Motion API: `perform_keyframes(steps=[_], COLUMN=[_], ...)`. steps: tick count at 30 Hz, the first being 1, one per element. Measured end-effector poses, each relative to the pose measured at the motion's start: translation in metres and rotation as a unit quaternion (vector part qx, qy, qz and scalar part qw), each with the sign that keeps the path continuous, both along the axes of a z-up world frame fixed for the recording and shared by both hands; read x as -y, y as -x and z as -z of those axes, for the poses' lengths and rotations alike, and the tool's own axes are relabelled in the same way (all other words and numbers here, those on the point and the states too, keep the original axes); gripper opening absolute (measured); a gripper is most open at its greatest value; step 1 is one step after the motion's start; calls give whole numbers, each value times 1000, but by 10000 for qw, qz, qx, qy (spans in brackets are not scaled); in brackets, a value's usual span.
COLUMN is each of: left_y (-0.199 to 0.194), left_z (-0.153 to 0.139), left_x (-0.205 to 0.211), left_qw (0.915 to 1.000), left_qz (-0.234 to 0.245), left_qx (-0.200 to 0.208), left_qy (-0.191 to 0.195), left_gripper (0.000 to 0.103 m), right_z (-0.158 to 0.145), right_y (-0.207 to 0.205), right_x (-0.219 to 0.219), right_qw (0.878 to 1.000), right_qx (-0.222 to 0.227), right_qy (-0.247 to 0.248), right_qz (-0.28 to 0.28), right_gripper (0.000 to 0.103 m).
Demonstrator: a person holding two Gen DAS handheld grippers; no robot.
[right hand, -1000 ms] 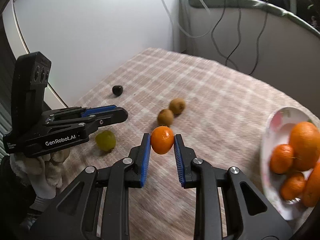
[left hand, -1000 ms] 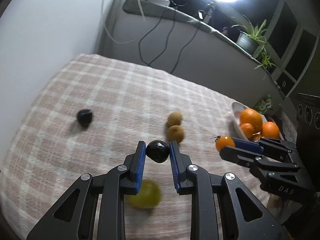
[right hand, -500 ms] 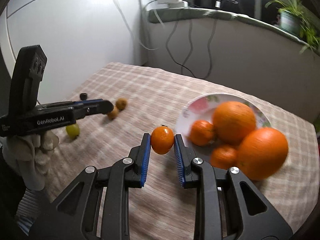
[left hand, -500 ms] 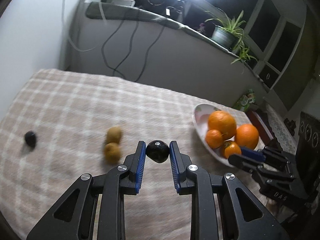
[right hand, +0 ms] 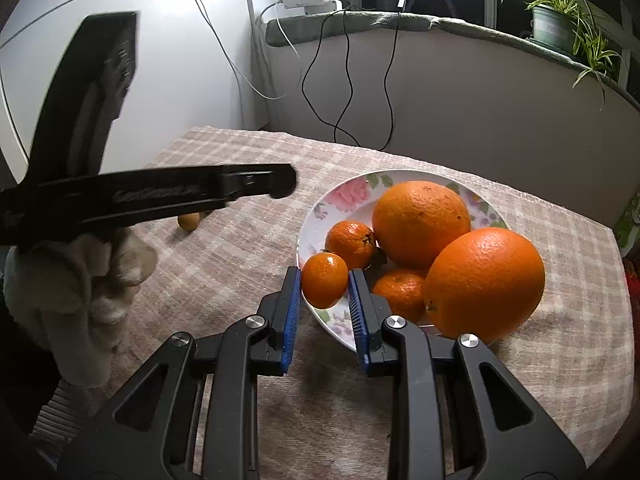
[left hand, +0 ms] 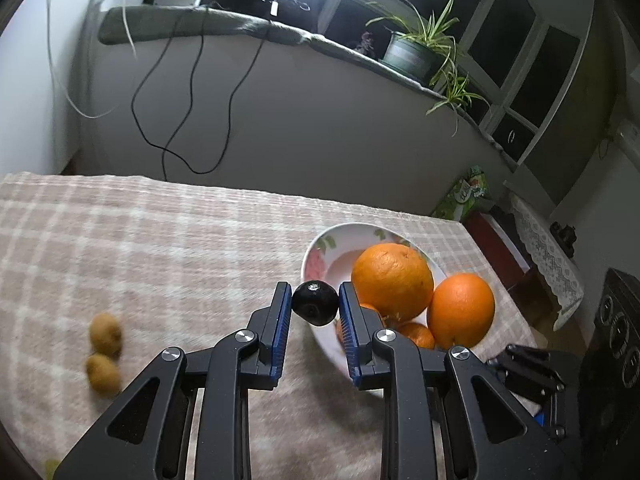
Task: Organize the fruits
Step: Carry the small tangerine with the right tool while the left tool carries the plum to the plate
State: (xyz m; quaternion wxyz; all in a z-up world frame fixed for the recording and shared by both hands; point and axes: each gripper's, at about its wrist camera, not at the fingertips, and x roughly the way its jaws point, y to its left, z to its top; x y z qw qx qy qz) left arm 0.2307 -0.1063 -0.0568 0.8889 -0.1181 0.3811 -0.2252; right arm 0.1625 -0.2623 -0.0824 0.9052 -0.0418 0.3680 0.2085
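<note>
The right gripper [right hand: 325, 286] is clamped on a small tangerine [right hand: 324, 280], its blue pads pressed to both sides, the fruit hanging over the plate's [right hand: 348, 192] rim at about 8 o'clock. The left gripper [left hand: 315, 308] likewise pinches a dark round fruit [left hand: 315, 303] over the same plate [left hand: 332, 240], at the 9 o'clock rim in its own view. On the plate lie two big oranges [right hand: 421, 220] and two small tangerines [right hand: 352, 243], so free room is only at the 10 o'clock side, on the pink flower print.

To set both down well, I would carry each fruit further in over that bare patch, lower until it nearly touches, and only then part the fingers, one tool at a time so they do not collide. Two kiwis [left hand: 105, 346] wait on the checked cloth [left hand: 160, 248] at 9 o'clock.
</note>
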Motion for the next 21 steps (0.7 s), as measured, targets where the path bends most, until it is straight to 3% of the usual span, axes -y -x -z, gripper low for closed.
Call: perform_keyframes(steps=[15, 17, 19, 20, 21], left_y=[-24, -25, -26, -26, -26], left_z=[4, 4, 2, 1, 0], left_x=[26, 27, 29, 29, 29], left_qw=[9997, 9996, 9997, 9998, 9997], left_qz=[215, 234, 201, 200, 214], left_qx=[-67, -92, -45, -30, -25], left_qy=[-108, -107, -96, -81, -68], left_gripper=[23, 28, 44, 45, 46], right_z=[5, 3, 3, 2, 1], right_y=[-5, -5, -4, -4, -3], right_x=[-5, -5, -5, -4, -4], right_qw=[9998, 9998, 9997, 9997, 9996], right_qx=[30, 57, 77, 99, 139], right_qy=[189, 202, 218, 237, 245], right_qz=[-23, -23, -11, 2, 27], right_gripper=[25, 25, 25, 30, 43])
